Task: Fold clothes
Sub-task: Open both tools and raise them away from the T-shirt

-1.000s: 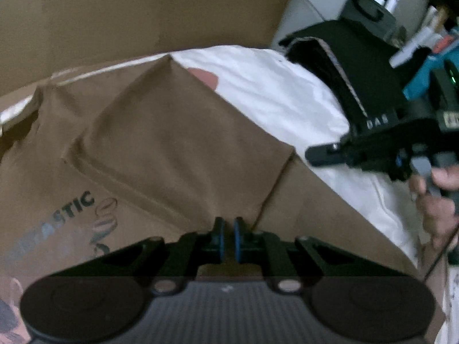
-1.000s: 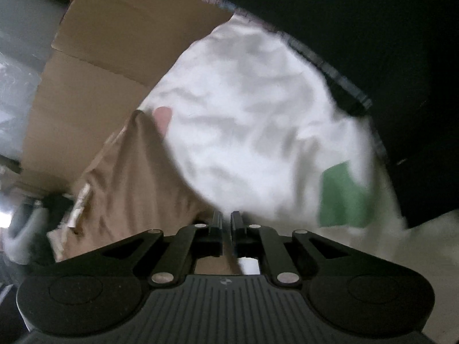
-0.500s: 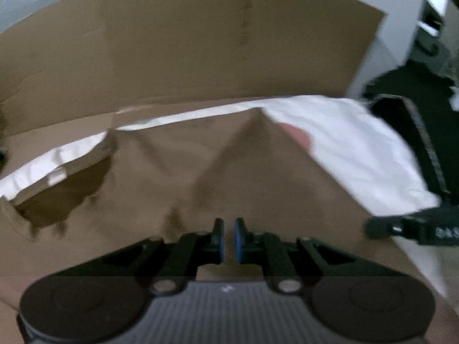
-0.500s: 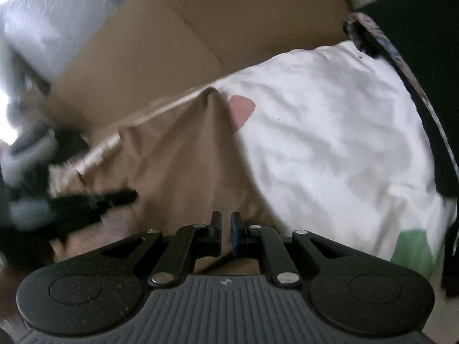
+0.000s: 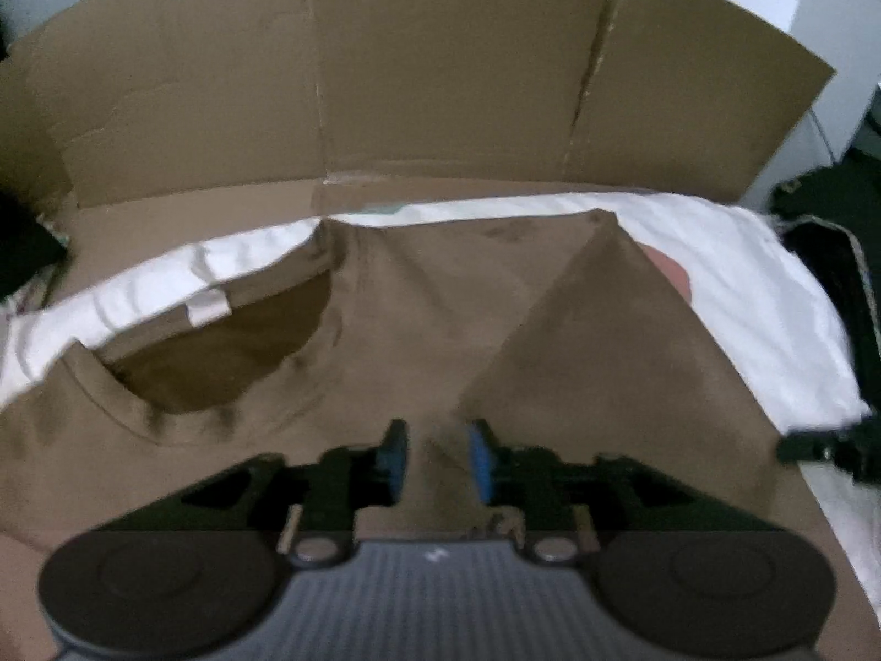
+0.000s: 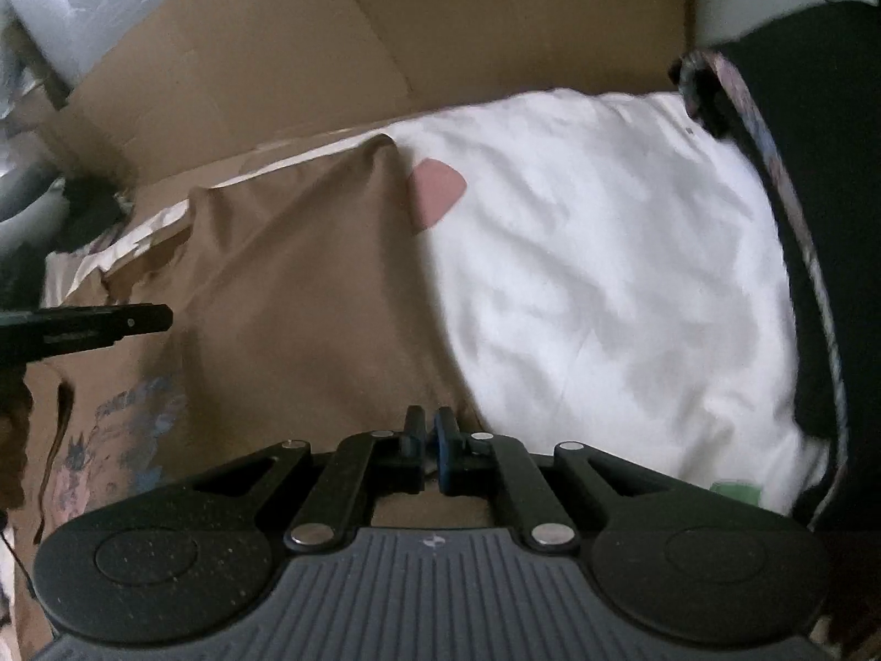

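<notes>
The brown T-shirt (image 5: 495,330) lies flat on the white sheet (image 5: 760,297), its collar toward the cardboard-backed far edge. The left gripper (image 5: 435,457) is opening, released, fabric between its pads. The right gripper (image 6: 429,443) is opening at the shirt's edge; whether it pinches fabric is unclear.

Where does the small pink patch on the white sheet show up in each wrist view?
Left wrist view: the small pink patch sits right of centre, half hidden behind the folded edge of the brown cotton T-shirt.
Right wrist view: it lies above centre, just right of that fold.
Shared landmark: the shirt's pointed top corner, on the white sheet.
</notes>
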{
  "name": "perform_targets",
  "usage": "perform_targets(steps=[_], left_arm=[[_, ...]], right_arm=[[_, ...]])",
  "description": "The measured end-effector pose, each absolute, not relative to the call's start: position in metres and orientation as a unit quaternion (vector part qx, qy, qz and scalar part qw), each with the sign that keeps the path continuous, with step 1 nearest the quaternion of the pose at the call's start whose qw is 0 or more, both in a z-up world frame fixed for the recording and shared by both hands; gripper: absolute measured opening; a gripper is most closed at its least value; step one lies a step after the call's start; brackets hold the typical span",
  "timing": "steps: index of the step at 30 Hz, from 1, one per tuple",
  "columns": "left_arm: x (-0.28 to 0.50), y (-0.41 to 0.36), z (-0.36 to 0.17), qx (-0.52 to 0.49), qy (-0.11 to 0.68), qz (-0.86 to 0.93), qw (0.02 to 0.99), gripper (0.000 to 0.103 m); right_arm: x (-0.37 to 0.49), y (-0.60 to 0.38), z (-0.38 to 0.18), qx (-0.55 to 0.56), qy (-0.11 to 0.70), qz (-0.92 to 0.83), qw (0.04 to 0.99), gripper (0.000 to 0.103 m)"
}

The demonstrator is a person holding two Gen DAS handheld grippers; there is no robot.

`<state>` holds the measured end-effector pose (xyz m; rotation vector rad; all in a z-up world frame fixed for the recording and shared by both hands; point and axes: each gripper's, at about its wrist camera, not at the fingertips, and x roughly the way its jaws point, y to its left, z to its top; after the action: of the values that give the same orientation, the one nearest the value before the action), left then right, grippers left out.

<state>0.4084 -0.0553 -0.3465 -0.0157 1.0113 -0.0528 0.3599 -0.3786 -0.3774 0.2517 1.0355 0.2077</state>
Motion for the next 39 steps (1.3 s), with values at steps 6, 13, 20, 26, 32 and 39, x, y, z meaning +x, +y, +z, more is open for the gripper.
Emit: perform_targets(steps=[6, 13, 20, 26, 32, 39], left_arm=[[0.395, -0.021, -0.296, -0.027, 0.492, 0.004, 0.870, 0.037], [0.370, 0.022, -0.213, -0.033, 0.479, 0.046, 0.876, 0.056], [0.322, 0.058, -0.129, -0.032, 0.465, 0.086, 0.881, 0.061], [0.269, 0.068, -0.069, -0.034, 0.463, 0.113, 0.878, 0.069], [0.206, 0.062, -0.021, -0.027, 0.456, 0.119, 0.882, 0.077], [0.128, 0.060, 0.027, -0.044, 0.437, 0.142, 0.887, 0.090]], right_arm=[[0.365, -0.396, -0.340, 0.119, 0.500, 0.129, 0.848, 0.033], [0.358, -0.416, -0.283, 0.118, 0.498, 0.181, 0.840, 0.033], [0.325, -0.445, -0.218, 0.121, 0.474, 0.181, 0.853, 0.034], [0.286, -0.471, -0.164, 0.143, 0.456, 0.171, 0.861, 0.038], [0.236, -0.482, -0.109, 0.156, 0.433, 0.174, 0.871, 0.051], [0.178, -0.491, -0.063, 0.140, 0.416, 0.159, 0.884, 0.082]])
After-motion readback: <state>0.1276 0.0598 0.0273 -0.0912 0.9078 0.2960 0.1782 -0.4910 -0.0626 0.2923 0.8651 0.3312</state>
